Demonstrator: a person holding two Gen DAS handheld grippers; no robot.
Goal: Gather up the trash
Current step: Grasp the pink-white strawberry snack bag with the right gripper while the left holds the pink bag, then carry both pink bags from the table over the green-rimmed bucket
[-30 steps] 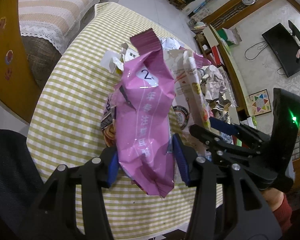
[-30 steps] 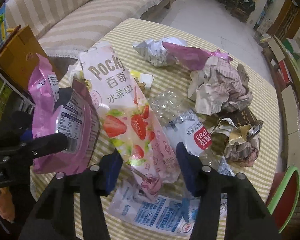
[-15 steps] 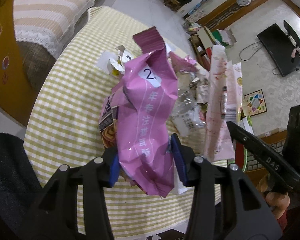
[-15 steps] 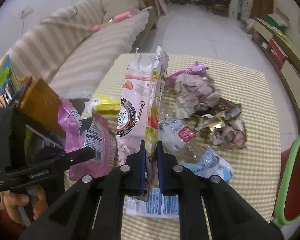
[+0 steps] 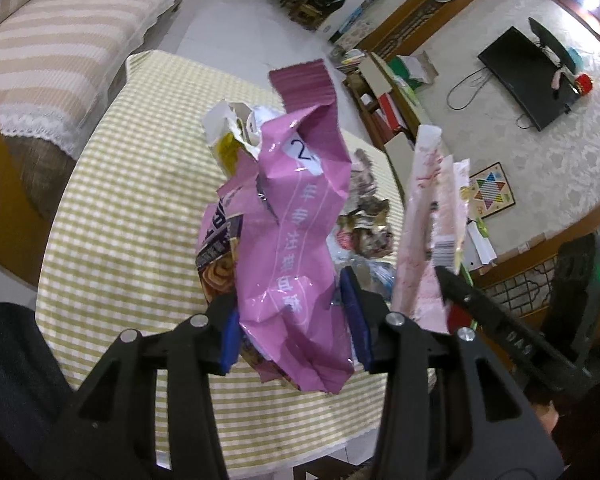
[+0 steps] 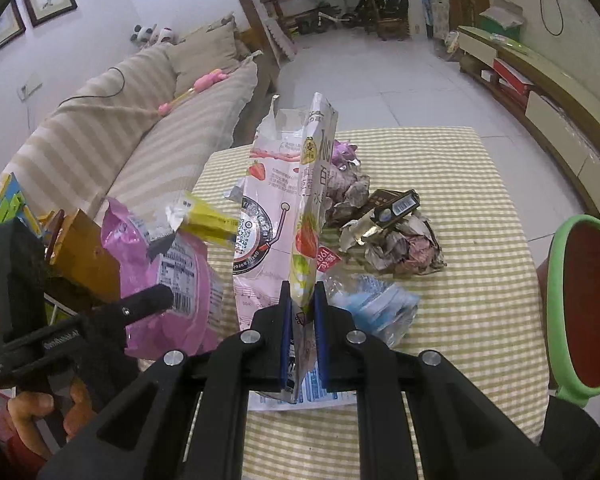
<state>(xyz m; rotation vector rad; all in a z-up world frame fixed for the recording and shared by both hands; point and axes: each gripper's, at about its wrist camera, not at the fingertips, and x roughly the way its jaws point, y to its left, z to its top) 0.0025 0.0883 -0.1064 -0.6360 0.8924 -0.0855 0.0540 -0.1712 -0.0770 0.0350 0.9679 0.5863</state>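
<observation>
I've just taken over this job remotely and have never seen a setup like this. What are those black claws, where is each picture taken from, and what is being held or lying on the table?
There is no robot arm here. A person holds a black two-finger gripper in each hand, and each gripper carries a wide-angle camera looking along its fingers.

In the left camera's picture, the left gripper holds a bundle of wrappers fronted by a pink bag.

In the right camera's picture, the right gripper is shut on a strawberry snack bag, lifted upright.

Still on the checked table: crumpled paper, a squashed plastic bottle and a flat printed wrapper.
</observation>
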